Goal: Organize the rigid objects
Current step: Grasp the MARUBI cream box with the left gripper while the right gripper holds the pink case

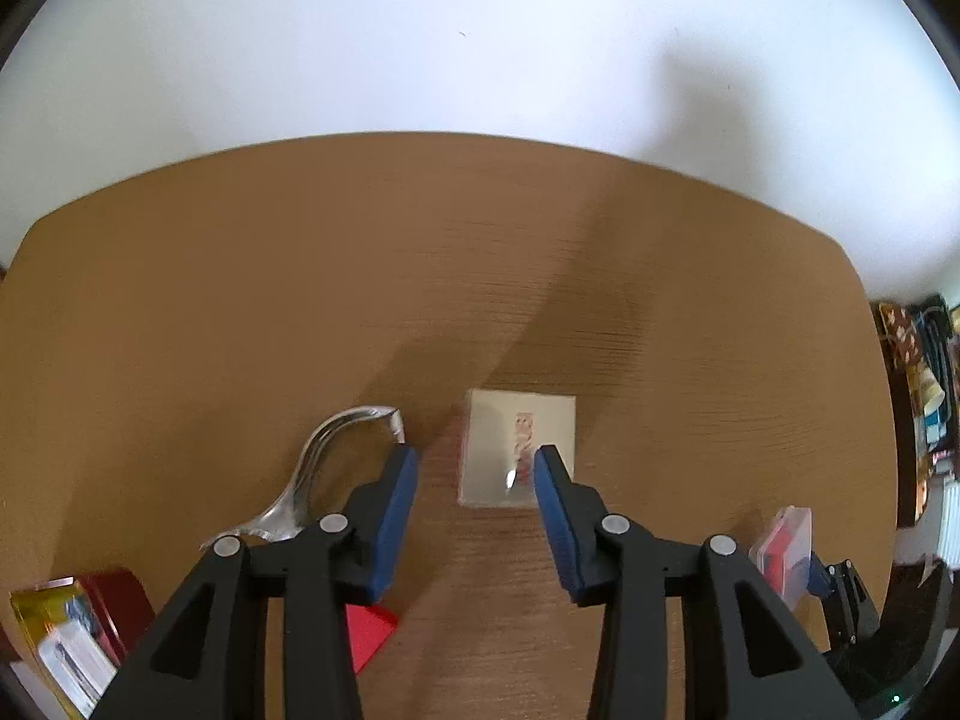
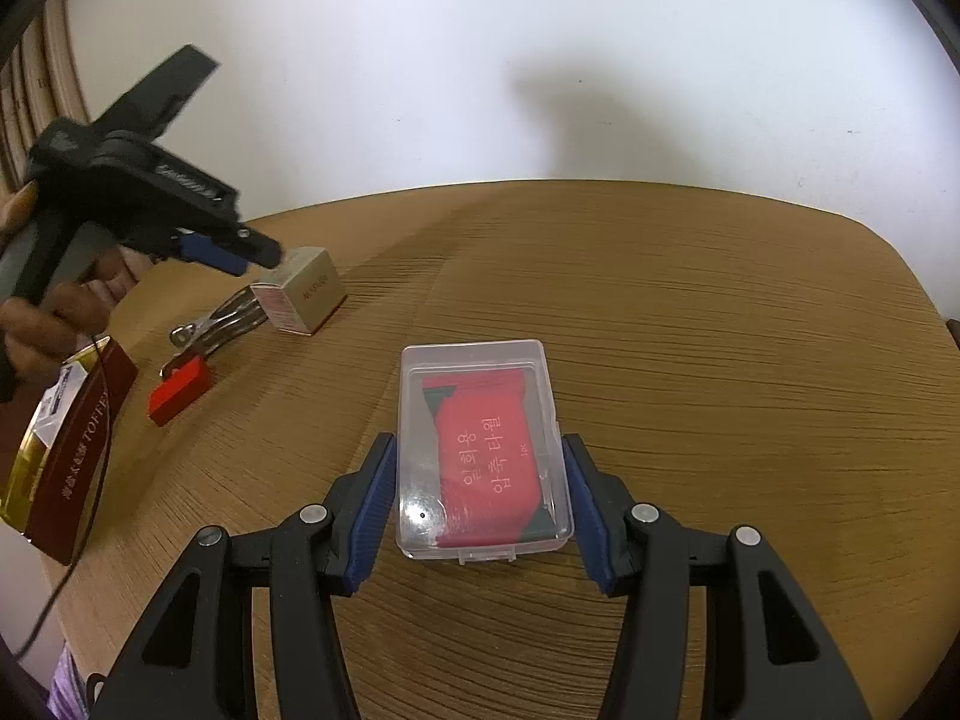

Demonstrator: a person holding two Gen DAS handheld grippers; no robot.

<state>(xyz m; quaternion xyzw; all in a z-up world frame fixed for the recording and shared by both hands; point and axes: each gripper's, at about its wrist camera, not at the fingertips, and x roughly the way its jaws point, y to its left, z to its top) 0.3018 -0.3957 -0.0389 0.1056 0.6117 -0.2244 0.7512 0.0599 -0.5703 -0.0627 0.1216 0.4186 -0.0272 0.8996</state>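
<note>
right tool clamped on clear plastic case, red packet sealed inside, low over table. left tool half-wide, empty, above small white box. at 10 o'clock: red block, metal punch, toffee tin with packets in. loosely scattered, sorting looks barely begun.

Wooden table (rounded corners): clear case, beige box, red block.
</note>
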